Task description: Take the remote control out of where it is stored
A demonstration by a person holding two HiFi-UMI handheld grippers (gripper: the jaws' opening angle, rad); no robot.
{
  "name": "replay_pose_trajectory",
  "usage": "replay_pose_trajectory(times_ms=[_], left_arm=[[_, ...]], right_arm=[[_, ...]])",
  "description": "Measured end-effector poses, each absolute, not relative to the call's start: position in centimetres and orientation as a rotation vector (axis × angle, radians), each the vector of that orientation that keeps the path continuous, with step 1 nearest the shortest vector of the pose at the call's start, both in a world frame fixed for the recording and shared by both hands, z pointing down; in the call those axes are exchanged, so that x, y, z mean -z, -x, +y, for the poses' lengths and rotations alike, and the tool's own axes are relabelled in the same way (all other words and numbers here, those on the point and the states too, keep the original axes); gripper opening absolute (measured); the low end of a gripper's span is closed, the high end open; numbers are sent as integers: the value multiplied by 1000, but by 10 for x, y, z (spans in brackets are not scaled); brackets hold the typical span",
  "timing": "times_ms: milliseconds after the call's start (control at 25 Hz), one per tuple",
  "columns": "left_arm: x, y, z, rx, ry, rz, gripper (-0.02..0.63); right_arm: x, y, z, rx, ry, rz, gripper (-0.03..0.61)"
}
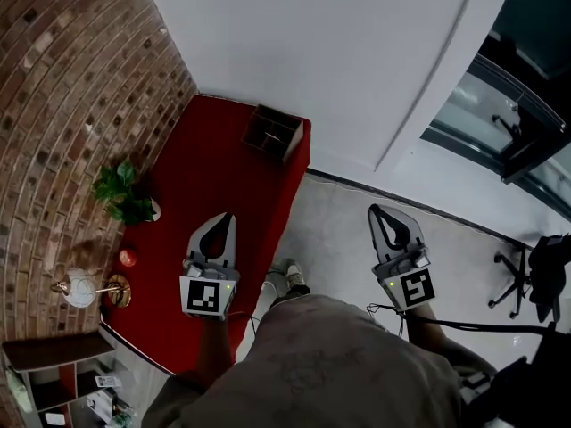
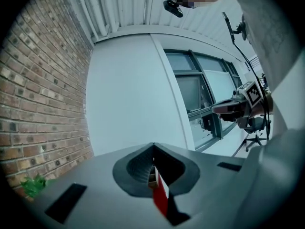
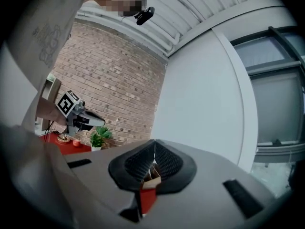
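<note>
Materials and finishes, corner with red table

Long table (image 1: 223, 181) under matt red cloth, smooth. Small open brown box (image 1: 272, 134) at its far end, looks like wood, dull finish. Left wall (image 1: 62, 78) of rough red-brown brick with pale mortar joints. Far wall (image 1: 330, 52) smooth, matt white. Pale grey floor (image 1: 335, 230) smooth, slight sheen. Window panes (image 1: 482, 105) at far right glossy glass in dark frames. Left gripper (image 1: 228, 218) and right gripper (image 1: 375, 209): matt grey plastic shells, ribbed black pads (image 2: 140, 166). Near shirt (image 1: 357, 364): grey cloth, soft, matt.
</note>
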State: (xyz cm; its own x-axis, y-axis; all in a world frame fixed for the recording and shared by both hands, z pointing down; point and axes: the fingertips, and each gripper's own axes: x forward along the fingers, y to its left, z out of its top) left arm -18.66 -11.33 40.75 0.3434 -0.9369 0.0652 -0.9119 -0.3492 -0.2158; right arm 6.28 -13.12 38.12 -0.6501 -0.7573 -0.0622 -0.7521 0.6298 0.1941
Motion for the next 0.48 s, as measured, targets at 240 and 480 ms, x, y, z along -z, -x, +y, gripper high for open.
replay_pose_trajectory(times_ms=[240, 480], left_arm=[[-401, 199, -158, 211, 2495, 1619, -2], [-404, 205, -185, 163, 2535, 1561, -2]], right_arm=[[-369, -29, -171, 352, -1328, -2816, 12], [-369, 2, -203, 384, -1301, -2797, 12]])
